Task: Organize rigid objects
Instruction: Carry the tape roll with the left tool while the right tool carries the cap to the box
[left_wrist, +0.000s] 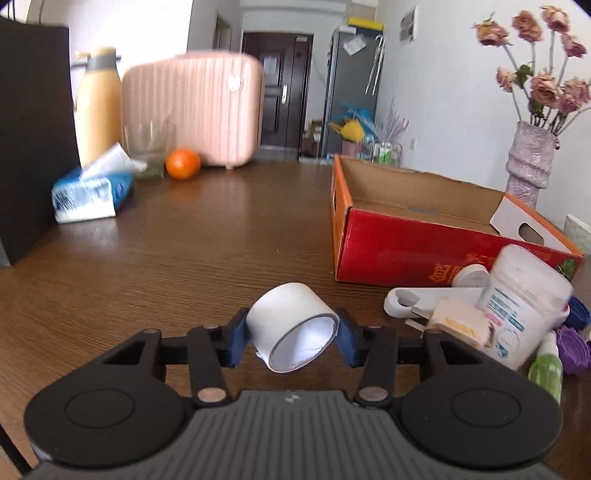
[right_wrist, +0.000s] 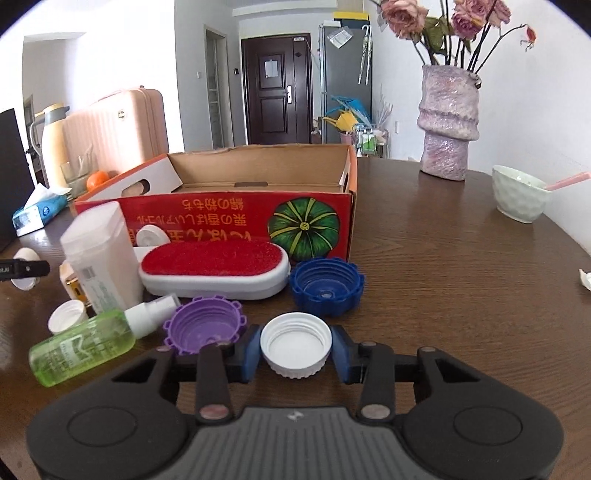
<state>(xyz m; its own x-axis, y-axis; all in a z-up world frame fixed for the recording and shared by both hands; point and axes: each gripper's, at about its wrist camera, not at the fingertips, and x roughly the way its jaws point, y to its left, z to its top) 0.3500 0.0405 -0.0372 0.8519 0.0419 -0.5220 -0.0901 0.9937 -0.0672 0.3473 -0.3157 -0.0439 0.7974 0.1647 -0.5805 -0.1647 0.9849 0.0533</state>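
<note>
We hold a white roll of tape (left_wrist: 291, 326) between the blue fingers of the left gripper (left_wrist: 291, 332), clamped on both sides and, it seems, lifted above the wooden table (left_wrist: 184, 251). The right gripper (right_wrist: 296, 347) is closed on a white bottle cap (right_wrist: 296, 345), open side up, low over the table. We judge this the carrying step: both pieces look bound for the red cardboard box (right_wrist: 229, 218), so next each hand must rise over its wall and let go inside. The box shows nothing inside where we can see. Beside it wait a purple cap (right_wrist: 205, 325), a blue cap (right_wrist: 327, 286), a red brush (right_wrist: 214, 271) and a green spray bottle (right_wrist: 85, 345).
</note>
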